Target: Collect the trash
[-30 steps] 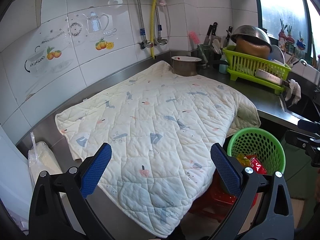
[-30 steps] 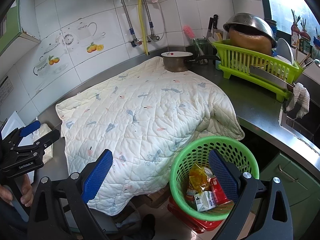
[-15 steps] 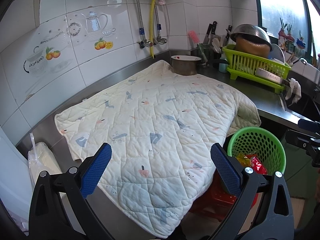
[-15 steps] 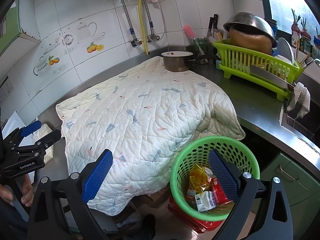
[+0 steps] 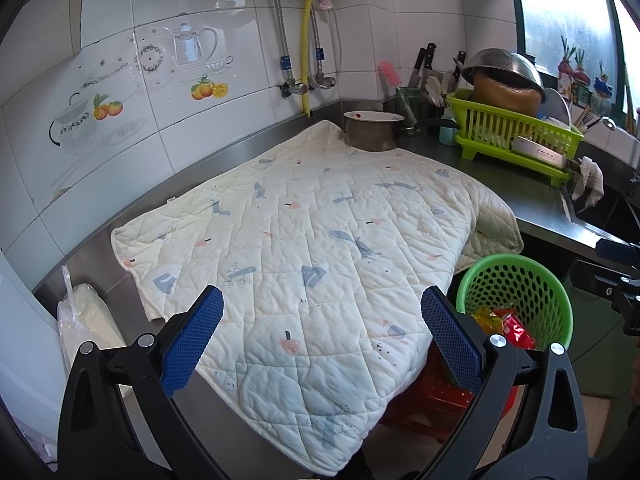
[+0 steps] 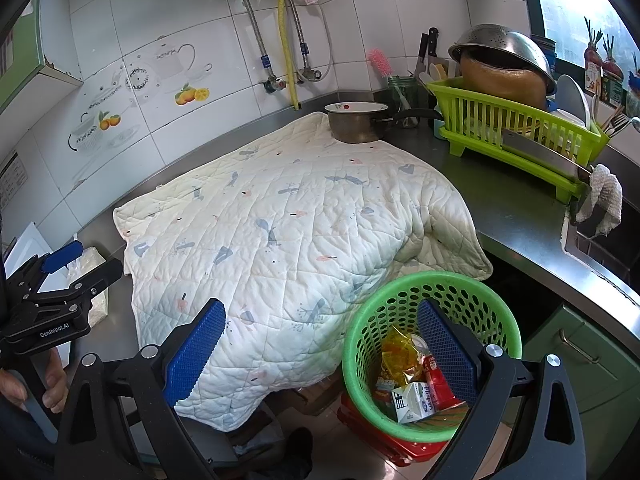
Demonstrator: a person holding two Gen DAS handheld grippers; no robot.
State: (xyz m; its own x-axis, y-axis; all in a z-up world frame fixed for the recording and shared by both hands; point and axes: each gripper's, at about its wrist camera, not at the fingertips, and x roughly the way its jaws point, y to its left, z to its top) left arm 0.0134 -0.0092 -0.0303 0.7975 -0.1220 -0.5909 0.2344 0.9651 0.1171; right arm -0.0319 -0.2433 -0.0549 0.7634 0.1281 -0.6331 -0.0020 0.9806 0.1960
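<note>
A home kitchen: white wall tiles [image 5: 248,108] printed with teapots and fruit, a steel counter [image 6: 516,204], a green dish rack [image 6: 516,128] holding a colander [image 6: 500,50], and probably a sink at far right.

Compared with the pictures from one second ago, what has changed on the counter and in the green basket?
Nothing has visibly changed. Both the left gripper and the right gripper hang open and empty as before, the quilted mat lies the same, and the trash stays in the green basket.
</note>
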